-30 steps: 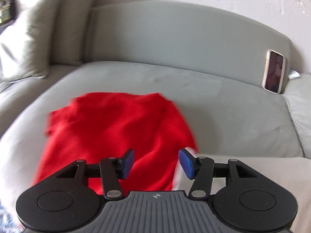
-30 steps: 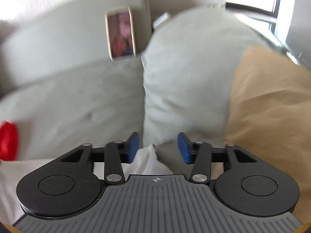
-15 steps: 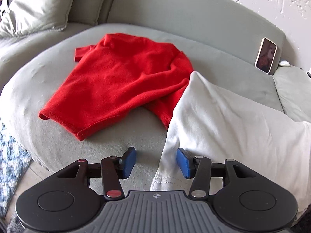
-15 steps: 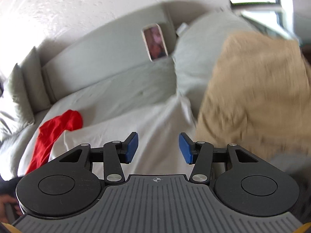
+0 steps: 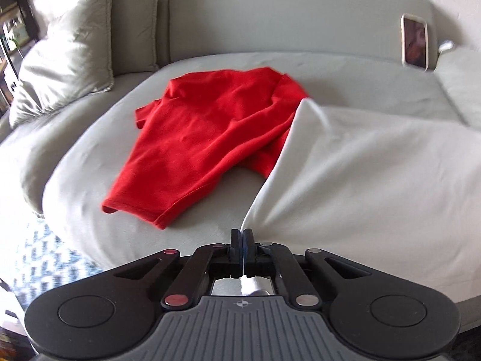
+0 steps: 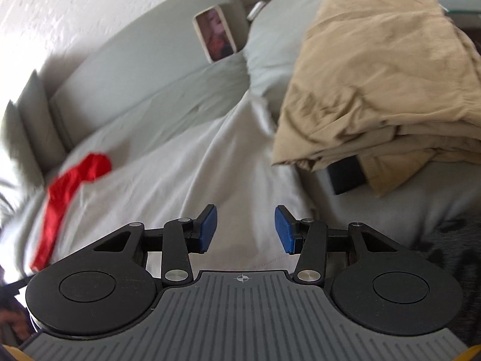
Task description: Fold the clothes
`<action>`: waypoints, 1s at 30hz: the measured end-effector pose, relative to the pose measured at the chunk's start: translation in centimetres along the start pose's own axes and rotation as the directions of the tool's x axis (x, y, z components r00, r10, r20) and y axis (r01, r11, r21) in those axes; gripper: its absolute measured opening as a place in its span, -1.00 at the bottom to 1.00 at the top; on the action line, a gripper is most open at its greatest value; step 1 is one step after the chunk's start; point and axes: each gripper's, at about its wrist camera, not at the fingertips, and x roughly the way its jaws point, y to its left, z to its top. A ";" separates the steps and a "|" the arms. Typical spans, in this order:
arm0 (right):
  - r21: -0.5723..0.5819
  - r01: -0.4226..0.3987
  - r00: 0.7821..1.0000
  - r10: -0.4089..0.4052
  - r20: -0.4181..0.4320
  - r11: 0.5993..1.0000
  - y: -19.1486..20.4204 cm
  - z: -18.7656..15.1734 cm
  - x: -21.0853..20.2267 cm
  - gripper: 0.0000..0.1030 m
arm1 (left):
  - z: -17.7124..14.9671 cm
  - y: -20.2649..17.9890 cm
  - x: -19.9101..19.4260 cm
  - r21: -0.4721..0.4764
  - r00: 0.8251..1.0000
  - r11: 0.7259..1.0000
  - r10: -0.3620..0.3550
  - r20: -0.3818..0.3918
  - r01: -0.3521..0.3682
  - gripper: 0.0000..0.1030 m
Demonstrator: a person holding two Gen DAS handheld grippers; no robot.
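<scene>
A white garment (image 5: 366, 174) lies spread on the grey sofa seat (image 5: 186, 228), its left edge over a red shirt (image 5: 204, 132). My left gripper (image 5: 242, 236) is shut on the near corner of the white garment, with cloth showing between its jaws. In the right wrist view the white garment (image 6: 180, 174) lies under my right gripper (image 6: 246, 228), which is open and empty just above its near hem. The red shirt (image 6: 66, 186) shows at the left.
A folded tan stack (image 6: 384, 90) sits on a cushion at the right, with a dark box (image 6: 345, 177) under it. A phone (image 5: 415, 42) leans on the sofa back. Grey pillows (image 5: 66, 57) stand at the far left. A patterned rug (image 5: 45, 258) lies below the seat edge.
My left gripper has closed on the white garment's near corner. My right gripper has dropped lower over the white garment and stays open.
</scene>
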 end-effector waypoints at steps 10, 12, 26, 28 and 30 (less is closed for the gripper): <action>0.052 0.187 0.981 -0.184 -0.061 0.981 -2.5 -0.4 0.4 -0.65 | -0.5 -2.3 -6.1 -0.012 0.965 0.976 -0.211 0.155 0.216 -0.33; 0.061 0.188 0.982 -0.189 0.005 0.980 -2.8 0.1 -1.0 -0.41 | -0.6 -3.9 -6.7 0.023 0.933 0.945 -0.327 0.150 0.327 -0.33; -0.095 0.157 0.987 -0.159 -0.022 0.983 -2.7 -0.4 0.8 -0.96 | -2.0 -13.5 -6.6 0.190 0.879 0.863 -0.477 0.004 0.468 -0.34; -0.061 0.201 0.979 -0.202 0.000 0.978 -3.2 -0.3 0.2 -0.97 | -2.0 -13.6 -5.7 0.163 0.886 0.872 -0.463 -0.032 0.461 -0.39; -0.039 0.232 0.973 -0.232 -0.005 0.972 -3.7 -0.3 0.0 -0.98 | -2.1 -13.6 -5.7 0.172 0.887 0.872 -0.461 -0.029 0.458 -0.39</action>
